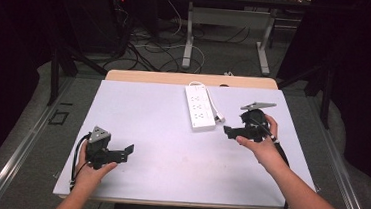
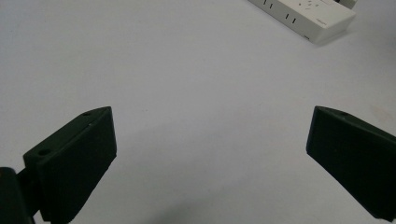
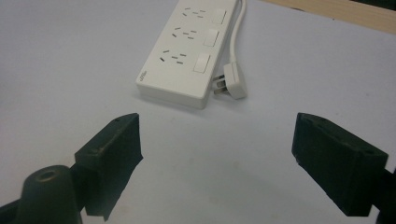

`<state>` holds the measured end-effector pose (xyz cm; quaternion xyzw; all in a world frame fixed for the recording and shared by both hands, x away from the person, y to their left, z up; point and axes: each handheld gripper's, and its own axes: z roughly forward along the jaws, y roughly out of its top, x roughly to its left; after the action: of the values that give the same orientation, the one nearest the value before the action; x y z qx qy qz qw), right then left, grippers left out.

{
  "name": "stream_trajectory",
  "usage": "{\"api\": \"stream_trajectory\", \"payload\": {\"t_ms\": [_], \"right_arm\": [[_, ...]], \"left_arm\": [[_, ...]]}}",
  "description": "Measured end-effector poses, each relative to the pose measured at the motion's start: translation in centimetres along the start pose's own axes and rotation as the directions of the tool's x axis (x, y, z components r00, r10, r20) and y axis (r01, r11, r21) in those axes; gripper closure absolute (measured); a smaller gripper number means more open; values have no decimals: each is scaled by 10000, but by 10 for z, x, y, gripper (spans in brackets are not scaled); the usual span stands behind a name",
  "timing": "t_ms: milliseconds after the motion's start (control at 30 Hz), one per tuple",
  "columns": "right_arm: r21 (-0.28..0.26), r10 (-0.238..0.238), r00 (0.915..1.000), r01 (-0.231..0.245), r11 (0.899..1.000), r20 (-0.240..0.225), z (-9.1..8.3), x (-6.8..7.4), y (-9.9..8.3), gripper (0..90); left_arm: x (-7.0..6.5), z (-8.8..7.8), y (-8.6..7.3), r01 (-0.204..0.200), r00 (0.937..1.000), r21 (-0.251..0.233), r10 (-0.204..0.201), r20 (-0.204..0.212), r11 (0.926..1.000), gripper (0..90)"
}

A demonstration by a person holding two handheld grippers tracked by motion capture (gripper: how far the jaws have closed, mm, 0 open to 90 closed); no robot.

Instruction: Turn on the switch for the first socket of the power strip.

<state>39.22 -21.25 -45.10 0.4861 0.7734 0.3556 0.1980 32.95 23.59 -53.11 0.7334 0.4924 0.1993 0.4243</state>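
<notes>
Fingers of the right gripper stand wide apart with nothing between them, and the right gripper view shows bare table between the two black pads. The left gripper is spread just as wide and holds nothing; it rests low near the front left corner of the table, well apart from the work.

What the right hand reaches toward is the white power strip, which lies flat toward the far edge of the table, a little right of the middle. Its long axis runs roughly from the far edge toward the front, slightly slanted. Its cord leaves the far end and loops back along the right side, so that the plug lies on the table just beside the strip's near right corner, prongs pointing at the strip's side.

From the right fingers the strip's near short end lies straight ahead and near, with the plug a little to the right of it. The right hand is much the nearer of the two, and I judge the plug or that near end to be what it will close on.
</notes>
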Motion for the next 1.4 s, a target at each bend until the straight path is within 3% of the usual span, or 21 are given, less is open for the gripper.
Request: {"api": "stream_trajectory", "payload": {"t_ms": [300, 333, 400, 633, 900, 1400], "right_arm": [[62, -163, 9998, 162, 9998, 114, -3, 0, 16, 170], [166, -317, 9995, 317, 9994, 50, -2, -1, 18, 224], [184, -415, 9991, 415, 9990, 1, -3, -2, 20, 241], [-197, -738, 9972, 736, 9971, -75, -2, -6, 29, 285], [-441, -806, 9967, 809, 9957, 89, -3, -9, 41, 309], [-268, -743, 9970, 748, 9968, 205, 4, -14, 61, 385]], "left_arm": [[0, 1, 0, 14, 10000, 16, -14, 36, 10000, 19], [0, 1, 0, 14, 10000, 17, -14, 42, 10000, 19], [0, 1, 0, 7, 10000, 68, -7, 59, 10000, 19], [1, 1, -1, 36, 10000, 124, -37, 52, 9999, 19], [1, 2, -1, 57, 9999, 185, -58, 90, 9998, 20], [2, 2, -1, 51, 9999, 197, -53, 101, 9998, 20]]}}
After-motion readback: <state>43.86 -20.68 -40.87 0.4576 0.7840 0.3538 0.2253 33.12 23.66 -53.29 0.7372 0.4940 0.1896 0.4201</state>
